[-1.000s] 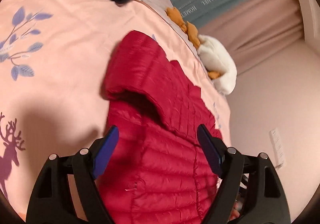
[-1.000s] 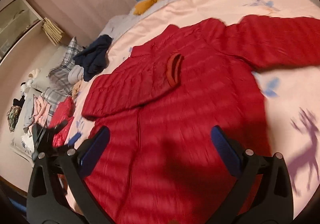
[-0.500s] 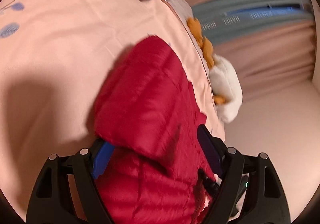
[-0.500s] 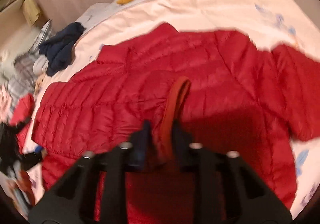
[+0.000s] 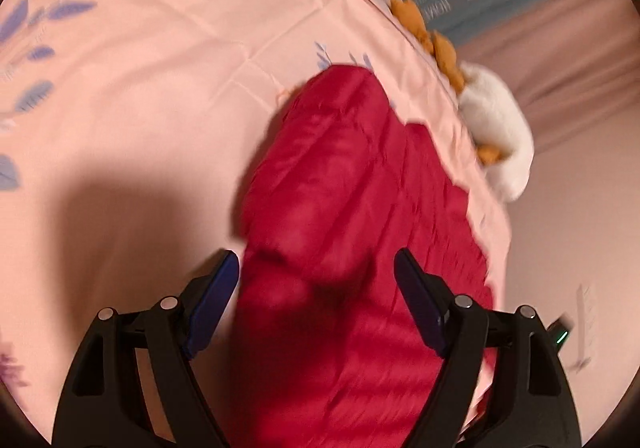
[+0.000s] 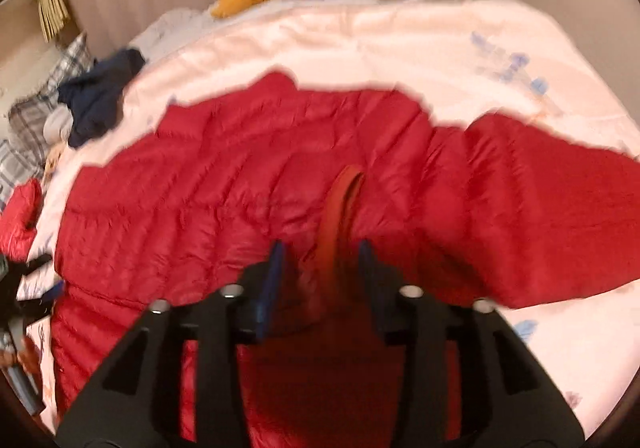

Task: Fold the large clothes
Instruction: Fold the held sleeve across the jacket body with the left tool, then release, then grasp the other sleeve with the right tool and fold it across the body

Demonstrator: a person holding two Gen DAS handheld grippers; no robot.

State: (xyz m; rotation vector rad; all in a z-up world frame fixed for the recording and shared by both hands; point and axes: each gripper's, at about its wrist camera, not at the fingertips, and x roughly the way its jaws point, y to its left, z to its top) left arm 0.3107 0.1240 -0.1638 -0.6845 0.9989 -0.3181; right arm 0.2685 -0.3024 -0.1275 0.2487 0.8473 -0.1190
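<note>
Crosswise, red jacket, sleeves outspread.

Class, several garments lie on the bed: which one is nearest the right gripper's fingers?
The big red puffer jacket: the right gripper pinches its collar, while the navy garment lies bunched far off by the pillows.

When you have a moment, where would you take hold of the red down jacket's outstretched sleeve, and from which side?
Probably the far end of the sleeve on the red down jacket, approached from the bedspread beyond it. It lies flat, spread outward, its edge clear against the bedspread, so one finger of a tool could slide under.
</note>
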